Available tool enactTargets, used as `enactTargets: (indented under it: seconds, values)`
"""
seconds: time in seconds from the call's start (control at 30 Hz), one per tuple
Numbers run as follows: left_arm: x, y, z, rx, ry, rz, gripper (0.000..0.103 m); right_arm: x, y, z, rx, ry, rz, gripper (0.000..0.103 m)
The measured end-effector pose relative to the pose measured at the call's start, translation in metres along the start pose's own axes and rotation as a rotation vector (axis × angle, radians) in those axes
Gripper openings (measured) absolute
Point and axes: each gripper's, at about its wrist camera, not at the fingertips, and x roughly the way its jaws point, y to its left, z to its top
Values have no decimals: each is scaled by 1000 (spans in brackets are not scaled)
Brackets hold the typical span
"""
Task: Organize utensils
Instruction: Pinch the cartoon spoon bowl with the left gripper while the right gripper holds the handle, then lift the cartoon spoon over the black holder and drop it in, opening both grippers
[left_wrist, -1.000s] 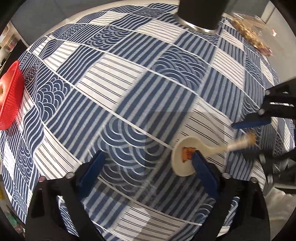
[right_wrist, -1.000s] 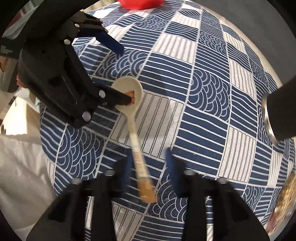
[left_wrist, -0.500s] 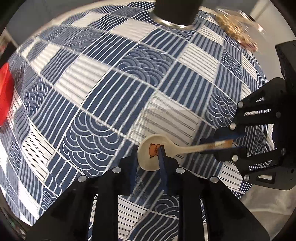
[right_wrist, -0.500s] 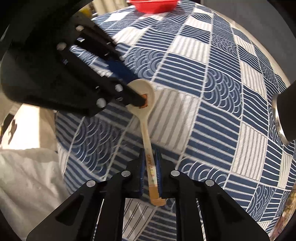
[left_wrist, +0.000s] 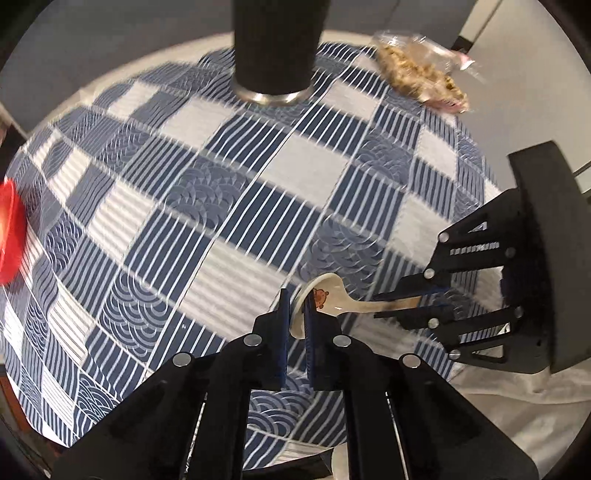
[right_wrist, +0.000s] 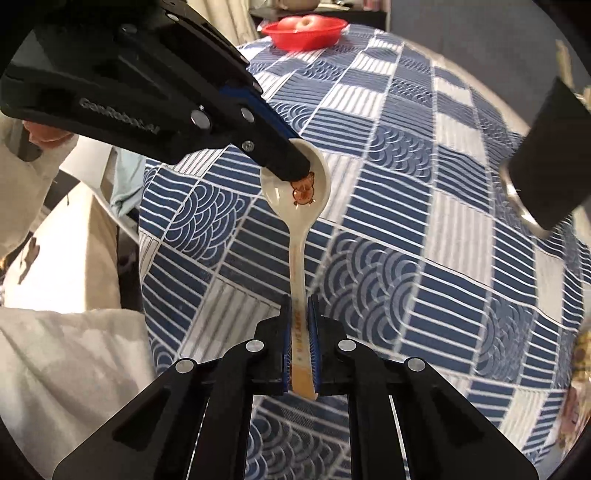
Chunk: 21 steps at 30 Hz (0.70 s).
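Note:
A white ceramic spoon (right_wrist: 295, 236) with an orange cartoon animal in its bowl hangs above the blue and white patterned tablecloth (right_wrist: 406, 221), held at both ends. My right gripper (right_wrist: 299, 310) is shut on the handle near its tan end. My left gripper (left_wrist: 295, 306) is shut on the rim of the bowl (left_wrist: 325, 299). In the right wrist view the left gripper (right_wrist: 295, 166) reaches in from the upper left. In the left wrist view the right gripper (left_wrist: 402, 306) comes in from the right onto the handle.
A black cylinder with a steel rim (left_wrist: 275, 48) stands at the far side of the table, also seen as a black cylinder (right_wrist: 546, 162) at right. A red bowl with fruit (right_wrist: 304, 31) sits far off. A clear snack bag (left_wrist: 417, 77) lies at the back right. A person's sleeve (right_wrist: 33, 147) shows left.
The left gripper went from wide open beside the spoon's bowl to shut on its rim. The right gripper closed on the handle. Both rose and carried the spoon off the cloth.

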Motion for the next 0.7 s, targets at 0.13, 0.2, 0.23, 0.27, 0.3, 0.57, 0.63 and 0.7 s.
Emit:
enactTargets:
  seconds: [0.13,0.2,0.23,0.27,0.3,0.57,0.63,0.7]
  values:
    - [-17,-22,15,41,-16,39,8,-16,-12,-1,9,-44,-20,8]
    - [-28,-29,21,57,-25,60,8,-28,-15,-2,6,-73,-36,8]
    - [-34,-33,25,67,-33,77,8,-31,-17,1,3,-93,-46,8]
    - [-42,-36,28,75,-42,92,8,-38,-21,2,-2,-118,-60,8]
    - [-52,-41,33,86,-55,109,8,-47,-20,2,-23,-149,-100,8]
    - [-107,-69,56,138,-194,206,9,-108,-21,0,-39,-345,-200,8]
    - [-115,-71,66,134,-213,193,9,-116,-25,2,-61,-361,-225,8]
    - [-121,-77,78,141,-227,212,9,-124,-31,4,-101,-374,-279,8]
